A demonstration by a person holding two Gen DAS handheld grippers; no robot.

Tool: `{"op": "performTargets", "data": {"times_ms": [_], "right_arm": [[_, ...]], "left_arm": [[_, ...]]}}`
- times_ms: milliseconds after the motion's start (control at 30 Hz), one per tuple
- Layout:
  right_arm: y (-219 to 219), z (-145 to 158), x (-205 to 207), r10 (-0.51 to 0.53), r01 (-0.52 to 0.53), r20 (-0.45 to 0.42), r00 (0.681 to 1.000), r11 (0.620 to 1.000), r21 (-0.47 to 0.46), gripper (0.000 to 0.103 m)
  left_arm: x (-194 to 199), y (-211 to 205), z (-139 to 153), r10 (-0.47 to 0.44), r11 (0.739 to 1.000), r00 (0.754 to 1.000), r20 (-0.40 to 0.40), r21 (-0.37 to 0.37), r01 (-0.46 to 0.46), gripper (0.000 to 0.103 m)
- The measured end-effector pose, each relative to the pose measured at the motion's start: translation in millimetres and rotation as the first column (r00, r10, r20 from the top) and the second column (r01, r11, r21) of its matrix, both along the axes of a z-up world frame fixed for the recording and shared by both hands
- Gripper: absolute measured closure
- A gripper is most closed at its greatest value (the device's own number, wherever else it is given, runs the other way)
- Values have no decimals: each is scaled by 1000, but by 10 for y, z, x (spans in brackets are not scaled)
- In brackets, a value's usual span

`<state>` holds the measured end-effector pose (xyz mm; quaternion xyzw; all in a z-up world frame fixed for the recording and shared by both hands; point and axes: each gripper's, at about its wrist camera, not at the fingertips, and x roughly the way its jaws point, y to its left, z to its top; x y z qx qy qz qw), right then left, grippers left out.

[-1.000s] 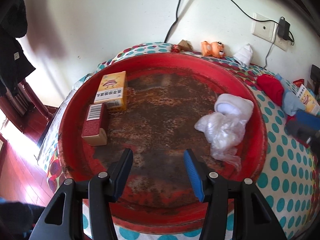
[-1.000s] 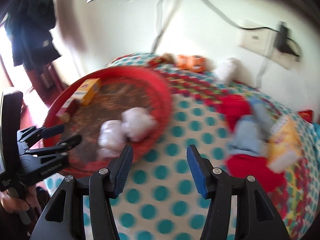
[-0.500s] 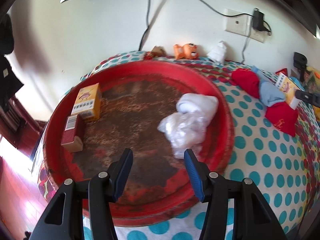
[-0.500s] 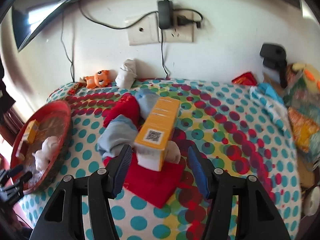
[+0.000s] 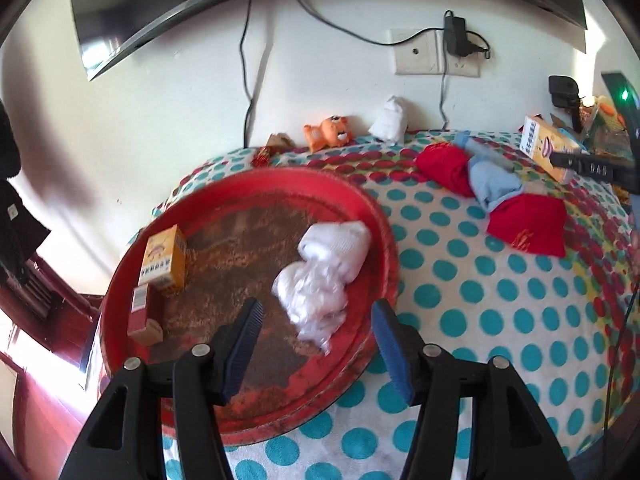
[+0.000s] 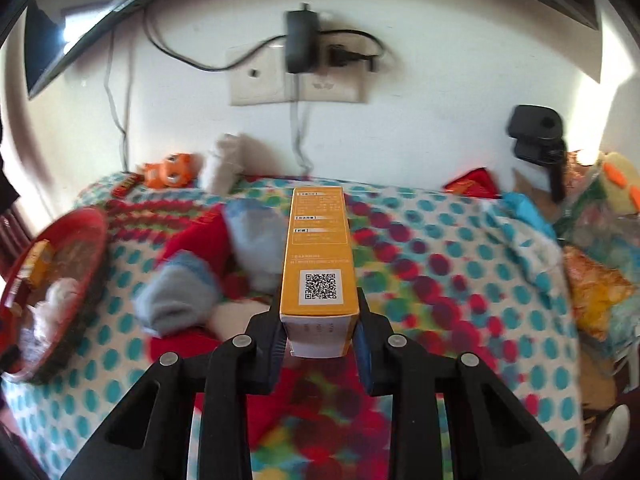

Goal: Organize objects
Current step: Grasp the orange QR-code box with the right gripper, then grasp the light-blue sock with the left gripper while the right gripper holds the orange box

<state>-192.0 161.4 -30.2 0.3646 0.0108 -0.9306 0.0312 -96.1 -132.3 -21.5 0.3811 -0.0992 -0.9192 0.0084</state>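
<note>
Polka-dot desk (image 5: 500, 320) carries the red tray (image 5: 384, 232) at its left edge, yellow carton (image 5: 164, 258) and white bundle (image 5: 320, 276) inside. Left gripper (image 5: 316, 344) hovers over the tray, jaws just widening, empty. Right gripper (image 6: 320, 350) has just clamped onto the orange box (image 6: 318, 256), box pointing straight ahead above the desk.

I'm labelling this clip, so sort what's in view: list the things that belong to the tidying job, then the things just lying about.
Job:
right hand-held gripper, just closed on the long orange box
red tray
small boxes in the tray
socks on the cloth

Lying about:
orange toy
wall socket
charger
</note>
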Motion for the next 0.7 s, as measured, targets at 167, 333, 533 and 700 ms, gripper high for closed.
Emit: {"op": "performTargets", "data": {"times_ms": [167,333,533,700], "right_arm": [[363,-204,2,-71,69,28,997,995,67,76],[604,-343,39,-108,106,46,993,994,39,76],[726,-387,31,-104,106,61,993,994,-16,76],[684,-420,1,-75,76,79,994,997,-17,76]], "left_arm": [[-154,278,150,-53,998,998,18,19,53,41],[-498,689,165,-138,978,987,84,169,123,32],[-1021,1207,63,-195,954,965,174,261,146,32],[-1374,1393,-92,-177,949,962,210,296,110,32]]}}
